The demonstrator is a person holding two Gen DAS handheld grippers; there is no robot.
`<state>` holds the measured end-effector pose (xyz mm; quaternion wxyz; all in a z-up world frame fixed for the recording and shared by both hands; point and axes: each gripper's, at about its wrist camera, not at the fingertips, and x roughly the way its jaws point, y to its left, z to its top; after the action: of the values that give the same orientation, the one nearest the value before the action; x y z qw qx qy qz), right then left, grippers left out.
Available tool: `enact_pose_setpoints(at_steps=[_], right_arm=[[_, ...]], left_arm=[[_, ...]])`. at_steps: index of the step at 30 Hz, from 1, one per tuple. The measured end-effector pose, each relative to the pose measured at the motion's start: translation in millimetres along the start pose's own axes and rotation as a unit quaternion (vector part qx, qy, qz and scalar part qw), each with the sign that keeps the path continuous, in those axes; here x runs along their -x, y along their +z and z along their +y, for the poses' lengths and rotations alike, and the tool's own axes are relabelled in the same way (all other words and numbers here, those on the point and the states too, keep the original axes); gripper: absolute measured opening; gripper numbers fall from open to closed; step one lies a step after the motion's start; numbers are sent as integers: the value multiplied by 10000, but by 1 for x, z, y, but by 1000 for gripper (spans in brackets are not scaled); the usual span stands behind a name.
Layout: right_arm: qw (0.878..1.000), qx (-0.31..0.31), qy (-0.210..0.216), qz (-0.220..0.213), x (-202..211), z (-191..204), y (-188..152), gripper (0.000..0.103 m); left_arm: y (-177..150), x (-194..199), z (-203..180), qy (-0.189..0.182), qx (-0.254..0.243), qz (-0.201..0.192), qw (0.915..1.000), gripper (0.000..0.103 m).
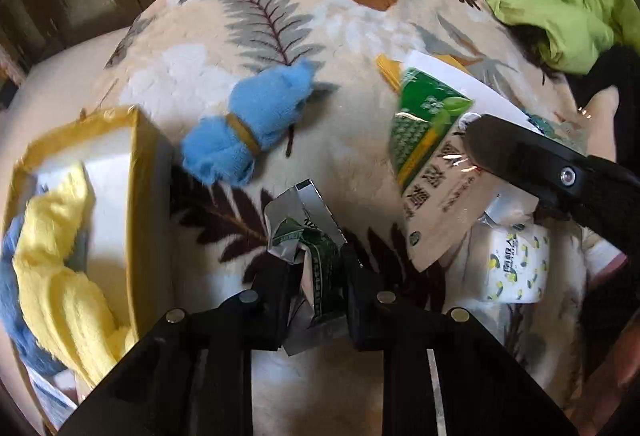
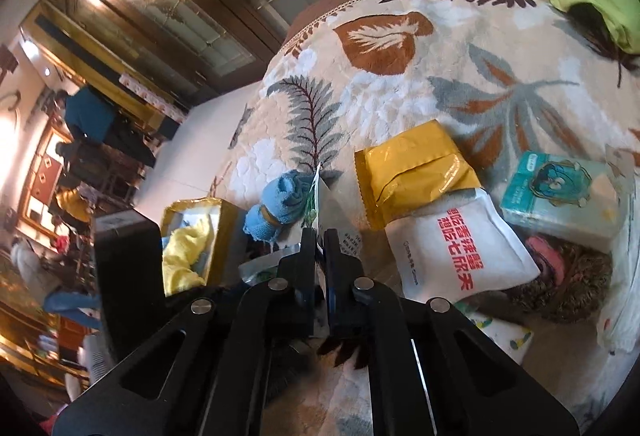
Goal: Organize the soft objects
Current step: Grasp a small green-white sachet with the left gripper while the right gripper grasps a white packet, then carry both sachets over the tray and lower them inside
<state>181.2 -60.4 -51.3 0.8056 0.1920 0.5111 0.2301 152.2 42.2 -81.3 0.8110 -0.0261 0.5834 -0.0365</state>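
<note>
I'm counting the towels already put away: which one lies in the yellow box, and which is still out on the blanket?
The yellow towel lies in the yellow box. The blue rolled towel, tied with a yellow band, lies on the blanket beside the box.

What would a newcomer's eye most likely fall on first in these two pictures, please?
Probably the blue rolled towel bound with a yellow band, lying in the middle of the leaf-patterned blanket. Next, the yellow-edged box at the left holding a yellow cloth. In the foreground, the left tool pinches a crumpled green-and-silver packet, while the right tool is shut on the edge of a larger green packet.
</note>
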Motion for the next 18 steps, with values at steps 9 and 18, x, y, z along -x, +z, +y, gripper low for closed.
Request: enact_pose_setpoints(at_steps=[9, 18], right_arm=[[9987, -381, 332, 5, 10, -6, -7, 2], [9986, -176, 476, -131, 31, 25, -5, 2]], left_arm=[[-10, 24, 8, -93, 60, -198, 9997, 21], [-14, 76, 29, -31, 12, -577, 9983, 21]])
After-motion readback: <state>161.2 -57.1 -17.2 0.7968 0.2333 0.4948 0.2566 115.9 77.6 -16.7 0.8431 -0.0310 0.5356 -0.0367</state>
